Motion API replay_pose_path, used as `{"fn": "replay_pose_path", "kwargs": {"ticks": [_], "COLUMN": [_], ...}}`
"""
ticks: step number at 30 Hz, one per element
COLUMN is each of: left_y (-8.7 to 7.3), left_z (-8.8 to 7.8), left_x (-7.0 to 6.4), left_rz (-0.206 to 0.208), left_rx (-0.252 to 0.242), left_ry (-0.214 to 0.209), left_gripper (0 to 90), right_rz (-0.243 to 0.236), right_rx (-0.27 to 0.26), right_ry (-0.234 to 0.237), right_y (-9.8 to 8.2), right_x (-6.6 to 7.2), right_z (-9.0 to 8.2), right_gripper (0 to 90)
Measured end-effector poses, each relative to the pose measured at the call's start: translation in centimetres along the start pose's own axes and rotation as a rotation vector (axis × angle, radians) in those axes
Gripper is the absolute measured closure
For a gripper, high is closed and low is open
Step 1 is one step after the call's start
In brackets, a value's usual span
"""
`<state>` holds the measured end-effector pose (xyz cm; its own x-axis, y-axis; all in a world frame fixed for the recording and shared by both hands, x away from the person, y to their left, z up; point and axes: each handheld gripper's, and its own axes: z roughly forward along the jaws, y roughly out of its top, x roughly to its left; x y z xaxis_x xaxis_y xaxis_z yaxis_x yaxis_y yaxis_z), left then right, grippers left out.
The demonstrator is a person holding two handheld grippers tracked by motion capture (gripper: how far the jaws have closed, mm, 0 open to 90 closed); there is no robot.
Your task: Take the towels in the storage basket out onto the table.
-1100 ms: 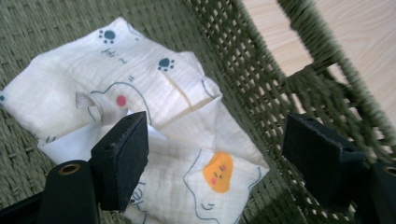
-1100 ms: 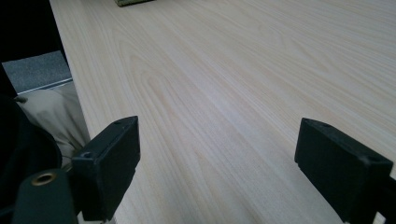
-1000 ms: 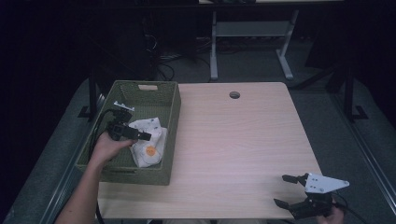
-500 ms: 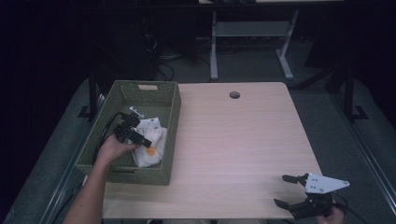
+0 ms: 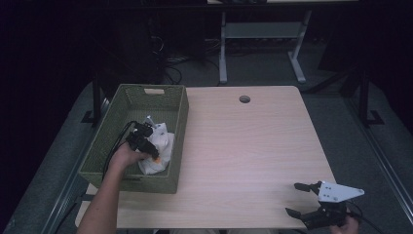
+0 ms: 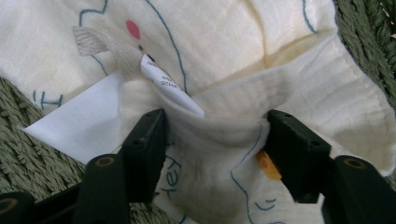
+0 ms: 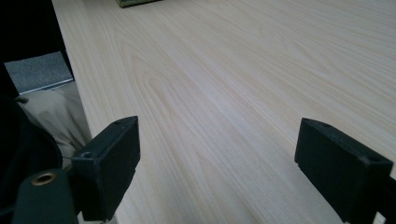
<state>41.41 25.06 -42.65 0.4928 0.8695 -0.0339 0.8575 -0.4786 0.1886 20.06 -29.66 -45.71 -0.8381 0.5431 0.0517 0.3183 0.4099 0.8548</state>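
Note:
A crumpled white cloth [image 5: 159, 150] with blue line drawings and red and orange spots lies in the near right part of a green woven basket [image 5: 155, 89]. My left gripper [image 5: 141, 138] is down inside the basket on top of that cloth. In the left gripper view its jaws stand apart on either side of a raised fold of the cloth [image 6: 224, 70], and a white paper tag [image 6: 170, 86] sticks out just beyond them. My right gripper [image 5: 292, 198] hovers open at the table's near right corner, with bare wood between its fingers [image 7: 114, 163].
The basket sits on the left side of the light wooden table [image 5: 253, 141]. A round cable hole [image 5: 244, 99] is near the far edge. A white desk frame [image 5: 263, 34] and cables stand on the dark floor behind.
My left gripper has moved right and down inside the basket onto the white cloth, and its jaws now straddle a fold. The right gripper has stayed put.

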Motion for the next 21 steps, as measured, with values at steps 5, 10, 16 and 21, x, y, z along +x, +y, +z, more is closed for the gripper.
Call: {"fn": "replay_pose_path", "kwargs": {"ticks": [5,10,16,21], "left_y": [-0.27,-0.42,-0.05,-0.37], "left_z": [-0.02,-0.04,-0.04,-0.08], "left_x": [-0.03,-0.07,-0.08,0.55], "left_rz": [-0.007,-0.016,-0.027,-0.071], "left_rx": [-0.026,-0.038,-0.015,-0.033], "left_ry": [-0.003,-0.023,-0.013,-0.033], "left_gripper": [50.1,56.5,60.0,66.1], "right_rz": [-0.006,-0.002,-0.003,-0.008], "right_rx": [0.001,-0.001,0.001,0.019], "right_ry": [0.005,0.006,0.005,0.011], "right_y": [0.01,-0.06,-0.05,0.00], "right_x": [0.05,0.02,0.04,0.05], "right_z": [0.03,0.17,0.23,0.46], "right_gripper": [13.8,13.8,13.8,13.8]}}
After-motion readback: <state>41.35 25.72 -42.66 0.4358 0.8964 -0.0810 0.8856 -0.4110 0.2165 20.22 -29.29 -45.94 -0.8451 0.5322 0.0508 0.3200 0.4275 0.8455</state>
